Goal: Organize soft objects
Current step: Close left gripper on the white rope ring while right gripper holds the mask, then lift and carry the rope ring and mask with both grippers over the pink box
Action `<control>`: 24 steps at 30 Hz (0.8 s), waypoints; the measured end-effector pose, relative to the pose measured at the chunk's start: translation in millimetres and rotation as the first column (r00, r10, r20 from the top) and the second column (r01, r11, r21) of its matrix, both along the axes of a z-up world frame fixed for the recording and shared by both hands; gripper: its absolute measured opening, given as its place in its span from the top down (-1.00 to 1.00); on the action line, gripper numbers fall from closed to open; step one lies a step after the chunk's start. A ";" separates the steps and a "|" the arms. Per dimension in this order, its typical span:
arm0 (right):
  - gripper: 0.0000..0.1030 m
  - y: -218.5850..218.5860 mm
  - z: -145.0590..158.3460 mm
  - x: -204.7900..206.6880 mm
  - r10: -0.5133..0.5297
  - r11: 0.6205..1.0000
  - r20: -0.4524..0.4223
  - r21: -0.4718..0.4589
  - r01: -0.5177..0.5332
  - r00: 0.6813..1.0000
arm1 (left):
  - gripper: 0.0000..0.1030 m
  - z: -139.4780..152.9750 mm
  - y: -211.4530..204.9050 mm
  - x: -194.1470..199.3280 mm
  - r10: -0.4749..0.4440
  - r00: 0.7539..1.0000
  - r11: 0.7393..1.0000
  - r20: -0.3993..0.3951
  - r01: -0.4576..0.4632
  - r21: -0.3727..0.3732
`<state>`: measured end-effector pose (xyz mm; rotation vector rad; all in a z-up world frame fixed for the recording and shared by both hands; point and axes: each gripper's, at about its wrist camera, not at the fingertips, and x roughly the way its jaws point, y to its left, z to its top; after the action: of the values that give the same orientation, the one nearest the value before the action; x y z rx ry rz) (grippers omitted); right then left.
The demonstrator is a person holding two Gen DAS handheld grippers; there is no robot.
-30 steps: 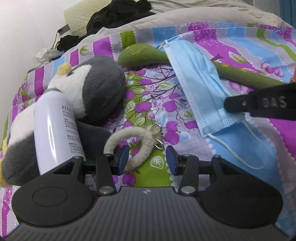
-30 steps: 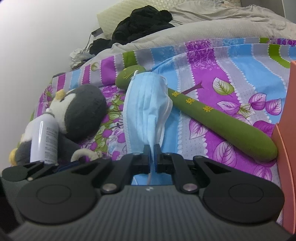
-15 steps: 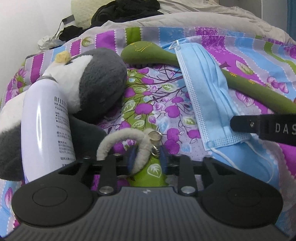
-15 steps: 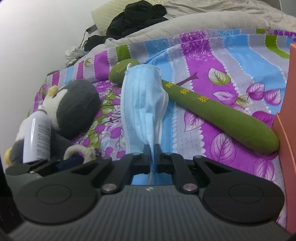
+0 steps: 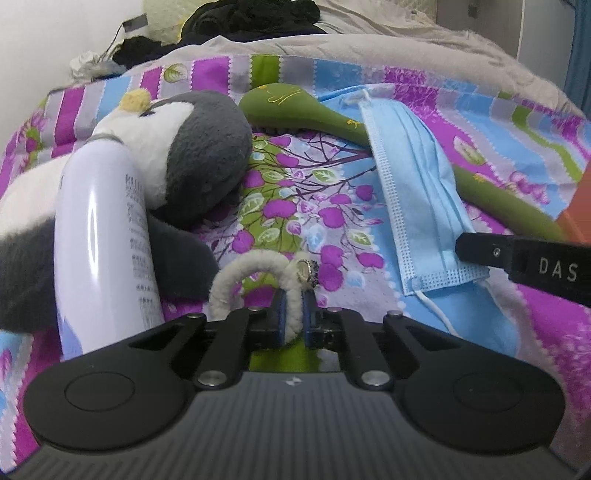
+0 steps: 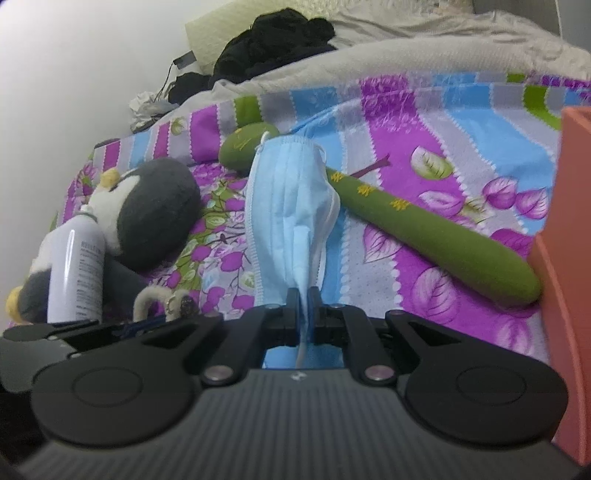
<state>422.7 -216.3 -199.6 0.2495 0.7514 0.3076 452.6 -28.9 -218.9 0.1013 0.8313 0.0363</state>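
Flowered purple-and-blue bedspread fills both views, with a grey blanket and dark clothes at the far end. Left wrist view: left gripper, jaws just closed, pinches the near end of a fuzzy cream loop with a metal clasp, just right of a white bottle lying against a grey-and-white penguin plush; a blue face mask lies to the right across a green padded stick. Right wrist view: right gripper is pressed together on the near edge of the mask, stick running right to an orange box, plush and bottle at left.
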 end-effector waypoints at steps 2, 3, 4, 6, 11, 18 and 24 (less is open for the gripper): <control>0.85 -4.3 4.1 -4.7 -0.007 1.000 -0.001 0.013 0.007 1.000 | 0.79 3.9 2.0 -6.2 0.005 1.000 0.999 -0.001 -0.005 -0.040; 0.85 -5.6 5.4 -7.6 -0.006 1.000 -0.002 0.015 0.006 1.000 | 0.79 5.6 2.1 -9.1 0.008 1.000 0.998 -0.001 -0.008 -0.055; 0.85 -6.1 6.4 -11.5 -0.002 1.000 -0.001 0.008 0.002 1.000 | 0.79 7.8 2.1 -12.4 0.009 1.000 0.997 -0.001 -0.009 -0.071; 0.85 -5.6 7.5 -21.1 0.012 1.000 0.006 -0.020 -0.012 1.000 | 0.79 11.9 0.4 -20.0 0.004 1.000 0.996 0.003 -0.004 -0.092; 0.86 -2.0 13.5 -47.4 0.037 0.994 0.039 -0.101 -0.033 0.999 | 0.79 23.1 0.8 -42.9 -0.003 1.000 0.985 0.012 0.005 -0.171; 0.88 -7.0 19.7 -98.4 0.029 0.991 0.062 -0.129 -0.021 0.998 | 0.79 36.8 1.4 -83.5 -0.018 1.000 0.966 0.025 0.023 -0.256; 0.90 -14.8 18.7 -141.4 0.020 0.986 0.063 -0.165 -0.010 0.998 | 0.79 44.3 -4.1 -122.1 -0.040 0.999 0.954 0.032 0.048 -0.296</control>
<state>281.3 -231.1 -180.9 0.0776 0.7112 0.2653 330.5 -33.0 -174.6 -0.1641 0.7998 -0.1293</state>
